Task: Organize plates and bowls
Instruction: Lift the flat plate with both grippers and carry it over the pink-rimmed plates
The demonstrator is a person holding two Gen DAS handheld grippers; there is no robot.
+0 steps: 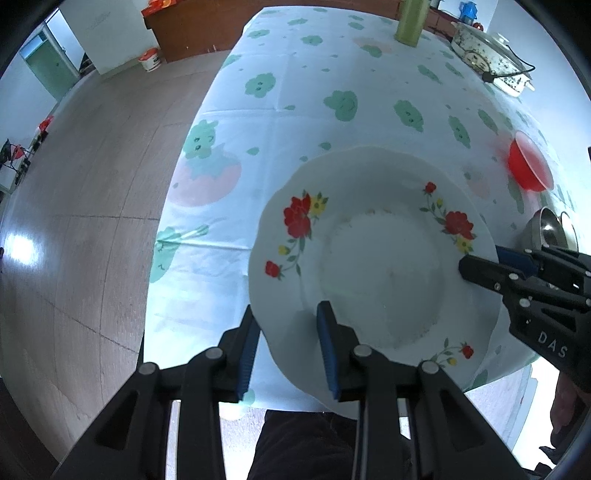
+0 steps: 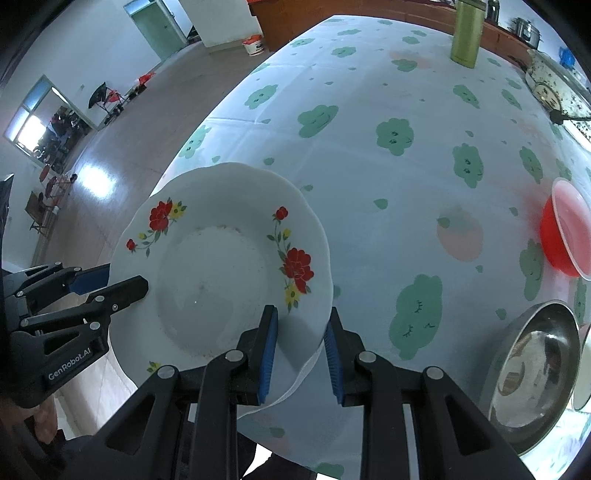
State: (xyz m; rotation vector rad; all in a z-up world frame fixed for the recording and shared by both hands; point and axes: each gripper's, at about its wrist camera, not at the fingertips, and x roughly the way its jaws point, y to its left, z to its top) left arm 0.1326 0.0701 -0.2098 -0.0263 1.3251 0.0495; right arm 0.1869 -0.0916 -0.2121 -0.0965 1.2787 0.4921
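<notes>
**Plate held at both rims**

A white plate (image 1: 373,258) with red flowers on its rim sits at the centre of the left wrist view, over the edge of a table (image 1: 295,92) covered in a pale cloth with green shapes. The left gripper (image 1: 288,350), at the bottom of that view, pinches the plate's near rim: one blue pad lies on top, the other underneath. The right gripper (image 1: 480,266) enters from the right edge and clamps the opposite rim.

In the right wrist view the plate lies left of centre. The right gripper (image 2: 301,354) at the bottom has its jaws closed on the plate's rim, which runs between the blue pads.

A red bowl (image 2: 565,229) stands at the right edge of that view, a steel bowl (image 2: 535,373) below it at the lower right, both well apart from the plate. A green bottle (image 2: 467,33) stands upright at the top, far across the table.
</notes>
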